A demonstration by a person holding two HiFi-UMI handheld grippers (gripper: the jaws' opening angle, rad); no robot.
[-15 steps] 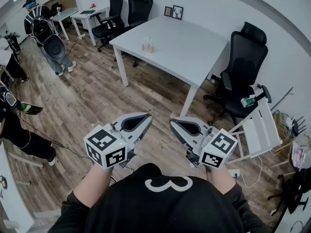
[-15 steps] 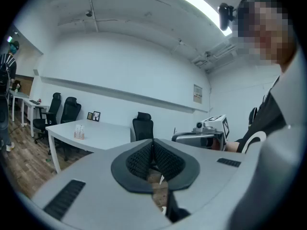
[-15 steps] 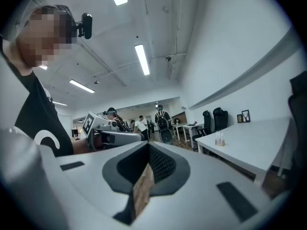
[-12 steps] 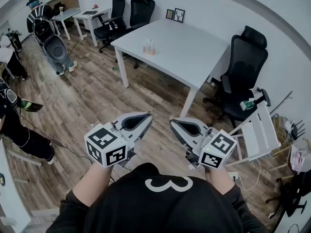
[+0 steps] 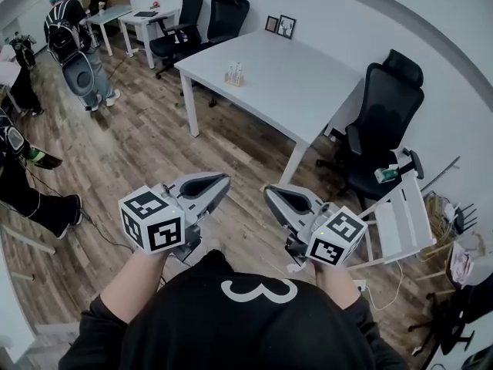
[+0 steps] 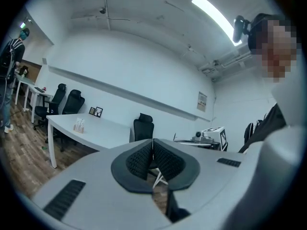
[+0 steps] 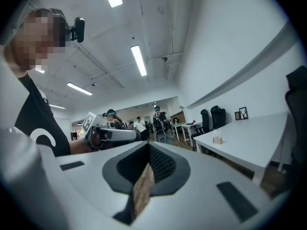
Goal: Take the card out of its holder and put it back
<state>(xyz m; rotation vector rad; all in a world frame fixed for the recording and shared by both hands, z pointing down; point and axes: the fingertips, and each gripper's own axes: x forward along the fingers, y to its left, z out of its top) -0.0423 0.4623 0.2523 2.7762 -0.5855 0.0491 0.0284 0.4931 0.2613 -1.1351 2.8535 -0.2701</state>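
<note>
A small card holder [image 5: 235,74] with pale cards stands upright on a white table [image 5: 300,83], well ahead of me across the wood floor. It also shows small in the left gripper view as the card holder [image 6: 78,125] and in the right gripper view as the card holder [image 7: 218,138]. My left gripper [image 5: 219,180] and right gripper [image 5: 271,194] are held side by side at waist height, far short of the table. Both point forward. The left gripper [image 6: 153,151] has its pads touching with nothing between them. The right gripper [image 7: 147,158] is shut and empty too.
Black office chairs stand behind the table [image 5: 202,15] and at its right end [image 5: 381,118]. A white rack [image 5: 400,218] is at my right. Two framed pictures [image 5: 280,26] sit at the table's far edge. People stand at the far left [image 5: 73,41], near other desks.
In the head view both grippers sit slightly lower and further left than before, and the room has shifted a little. Both jaws stay shut and empty.
</note>
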